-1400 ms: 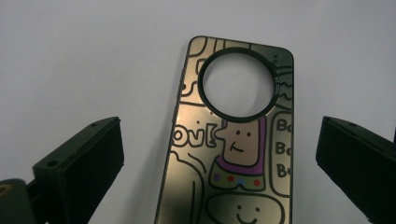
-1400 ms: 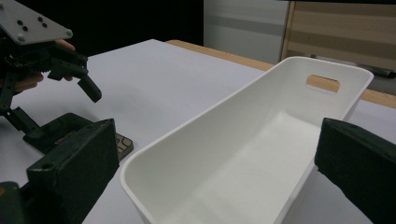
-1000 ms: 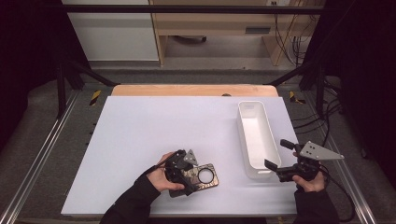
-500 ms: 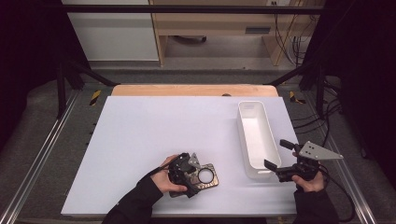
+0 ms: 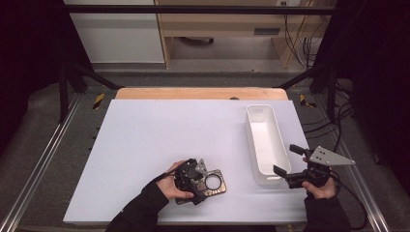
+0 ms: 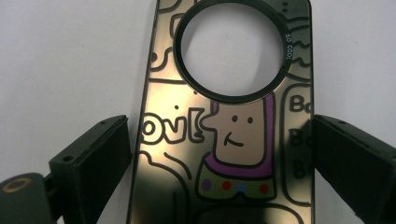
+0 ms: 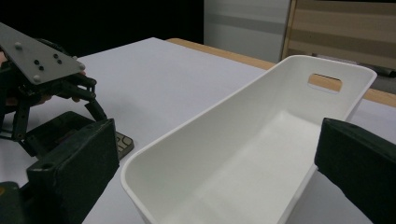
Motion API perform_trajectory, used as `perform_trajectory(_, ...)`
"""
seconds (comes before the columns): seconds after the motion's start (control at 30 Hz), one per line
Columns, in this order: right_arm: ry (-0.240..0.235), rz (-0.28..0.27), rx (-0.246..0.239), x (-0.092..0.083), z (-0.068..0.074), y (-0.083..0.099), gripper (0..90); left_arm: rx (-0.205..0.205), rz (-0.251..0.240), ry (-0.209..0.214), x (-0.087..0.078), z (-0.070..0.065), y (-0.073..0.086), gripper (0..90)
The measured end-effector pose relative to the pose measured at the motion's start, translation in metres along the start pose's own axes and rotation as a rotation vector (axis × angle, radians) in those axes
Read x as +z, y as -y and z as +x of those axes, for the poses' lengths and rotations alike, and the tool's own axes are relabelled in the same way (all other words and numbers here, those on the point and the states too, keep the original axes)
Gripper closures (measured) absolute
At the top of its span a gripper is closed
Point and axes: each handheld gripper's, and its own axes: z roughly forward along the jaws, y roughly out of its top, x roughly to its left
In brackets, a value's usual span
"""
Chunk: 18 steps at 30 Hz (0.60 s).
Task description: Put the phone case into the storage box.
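Straddling the plate [image 6: 224, 140], the left gripper [image 5: 191, 176] sits at the near centre-left of the table [image 5: 145, 145]. In the left gripper view the two black jaws stand wide, one on each long edge of the plate, with a narrow strip of white table showing between each pad and the edge; neither pad touches it yet. The plate lies flat on the table, its long axis running straight away from the jaws, so the closing direction crosses its short width. Its round hole [image 6: 233, 49] lies at the far end, beyond the pads; the cartoon figure sits level with them. In the high view the plate [image 5: 212, 182] projects to the right of the left gripper.

Farther right stands the white bin [image 5: 266, 145], long axis running near to far, nothing inside it, one handle slot [image 7: 324, 82] visible in its far wall. The right gripper [image 5: 290, 166] rests at the bin's near right corner, jaws wide and bare; in the right gripper view they frame the bin's near end.

The left gripper is much the nearer to the plate; the bin lies to the plate's right, well apart.

Count: one plate, one bin, two grippers.
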Motion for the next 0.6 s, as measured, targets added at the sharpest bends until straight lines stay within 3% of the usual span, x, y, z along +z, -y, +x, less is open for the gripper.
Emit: perform_trajectory(0.6,-0.002,0.005,0.0,0.0006,0.0001,0.0001,0.4,0.039,0.034,0.007,-0.0004,-0.0015,-0.005,10.4)
